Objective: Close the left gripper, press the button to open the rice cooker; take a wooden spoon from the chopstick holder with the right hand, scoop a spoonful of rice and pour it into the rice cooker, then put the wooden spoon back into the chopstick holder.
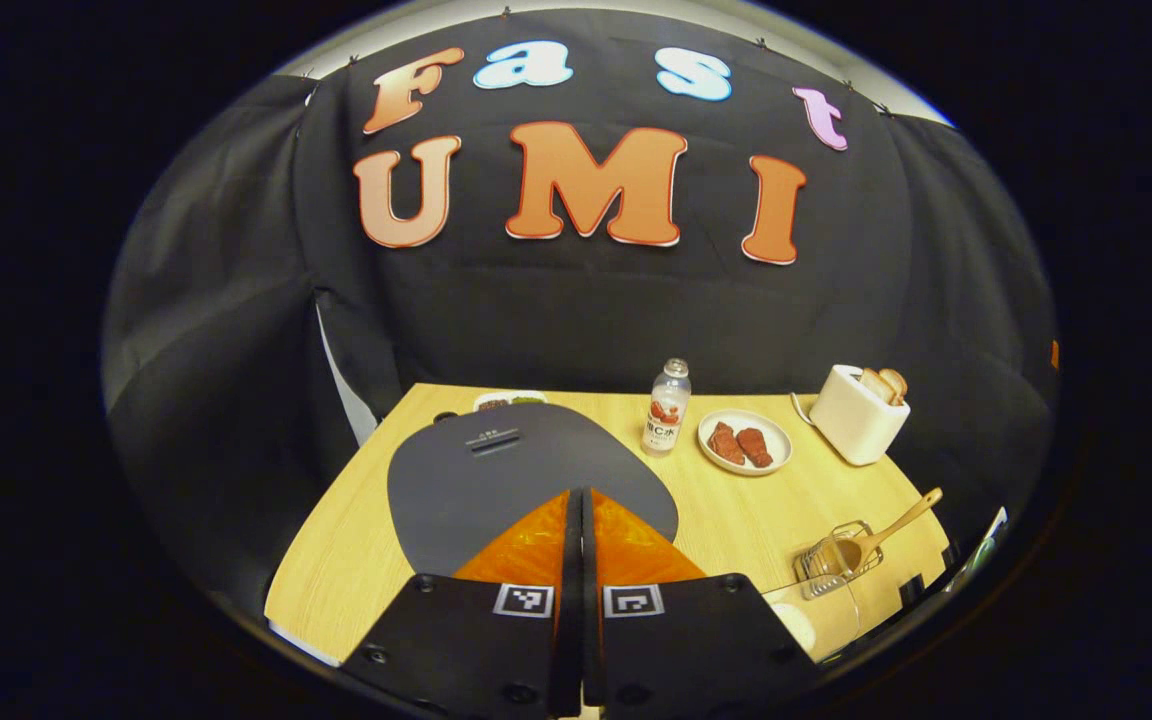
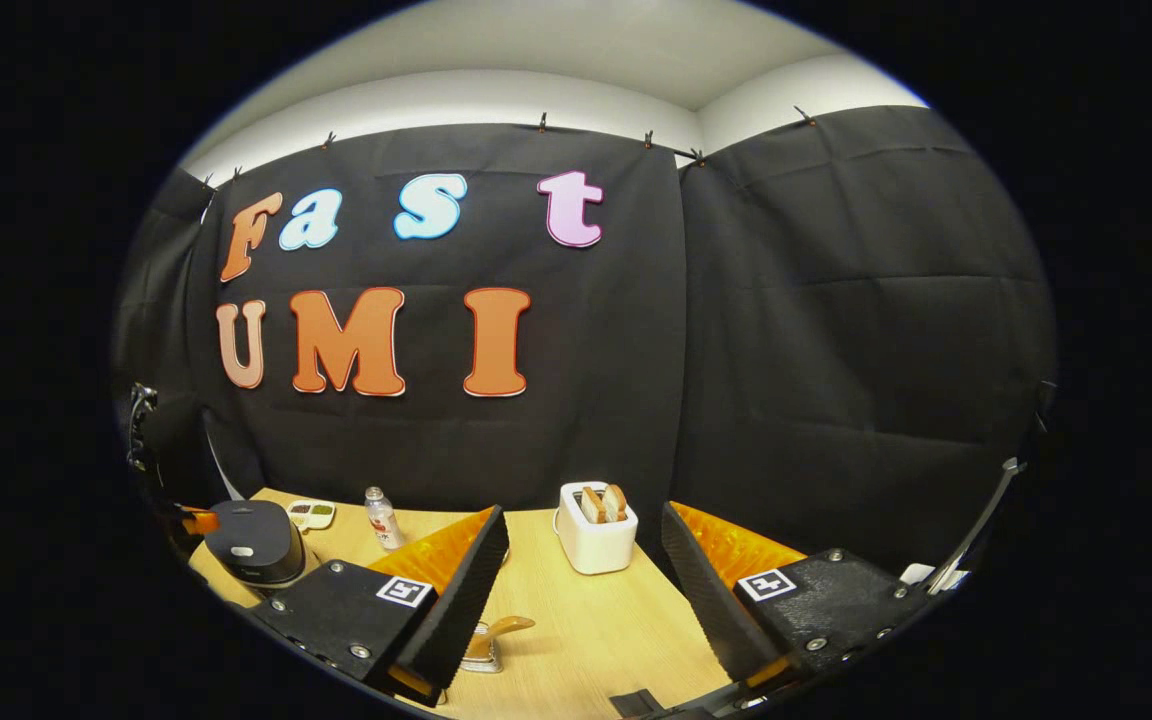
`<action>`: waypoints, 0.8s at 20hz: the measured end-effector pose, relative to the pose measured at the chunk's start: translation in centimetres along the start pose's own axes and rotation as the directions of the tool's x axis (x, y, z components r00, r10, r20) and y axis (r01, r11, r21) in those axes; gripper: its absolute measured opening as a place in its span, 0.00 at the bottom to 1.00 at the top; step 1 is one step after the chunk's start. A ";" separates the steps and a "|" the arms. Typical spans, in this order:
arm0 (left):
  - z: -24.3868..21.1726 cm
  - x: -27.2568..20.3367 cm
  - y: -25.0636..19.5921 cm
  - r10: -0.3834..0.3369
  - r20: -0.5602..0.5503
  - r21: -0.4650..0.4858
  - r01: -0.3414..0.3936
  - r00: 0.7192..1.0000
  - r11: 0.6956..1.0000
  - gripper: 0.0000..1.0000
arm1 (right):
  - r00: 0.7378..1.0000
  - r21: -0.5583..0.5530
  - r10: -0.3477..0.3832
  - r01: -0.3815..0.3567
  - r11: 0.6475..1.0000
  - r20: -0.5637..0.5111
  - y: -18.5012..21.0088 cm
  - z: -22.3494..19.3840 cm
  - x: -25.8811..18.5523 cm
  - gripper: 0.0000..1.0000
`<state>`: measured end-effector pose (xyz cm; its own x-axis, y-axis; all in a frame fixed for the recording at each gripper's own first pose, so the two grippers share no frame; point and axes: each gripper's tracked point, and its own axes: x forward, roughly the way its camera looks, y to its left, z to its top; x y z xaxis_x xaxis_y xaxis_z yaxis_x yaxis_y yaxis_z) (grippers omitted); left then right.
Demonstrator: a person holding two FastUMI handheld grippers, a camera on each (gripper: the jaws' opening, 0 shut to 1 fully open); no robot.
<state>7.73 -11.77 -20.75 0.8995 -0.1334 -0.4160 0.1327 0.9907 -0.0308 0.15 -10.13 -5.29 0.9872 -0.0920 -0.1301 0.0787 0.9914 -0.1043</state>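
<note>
Now left gripper [image 1: 581,500] clenched, w/ nothing held, right above rice cooker [image 1: 526,470] lid; right gripper [image 2: 584,565] released, farther off.

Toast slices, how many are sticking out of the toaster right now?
2: both toast slices stand side by side in the slots of the white toaster at the table's far side, their tops showing; more could sit lower inside.
</note>
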 end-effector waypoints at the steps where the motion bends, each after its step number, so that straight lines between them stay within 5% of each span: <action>1: -0.7 0.6 -0.1 -0.009 -0.016 -0.003 0.009 1.000 1.000 0.05 | 1.000 -0.006 -0.005 0.005 1.000 -0.002 -0.2 -0.1 0.0 0.95; 9: -4.2 3.0 0.5 -0.005 -0.088 0.037 0.008 0.996 0.999 0.05 | 1.000 -0.007 -0.017 0.017 1.000 -0.020 -0.6 -0.7 -0.5 0.96; 13: -5.5 2.7 0.5 -0.005 -0.170 -0.017 0.002 0.985 1.000 0.05 | 1.000 0.019 -0.014 0.014 1.000 -0.025 -0.4 -1.1 -0.6 0.95; 16: -4.8 2.8 0.5 -0.003 -0.134 -0.005 0.003 0.991 1.000 0.05 | 0.999 0.032 0.009 -0.007 0.999 -0.040 0.5 -1.6 -0.6 0.95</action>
<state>8.27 -11.52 -26.27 0.8349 -0.1317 -0.5344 0.1328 0.9905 -0.0367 -0.61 -9.77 -6.84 0.9816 -0.0872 -0.1702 0.0759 0.9945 -0.0715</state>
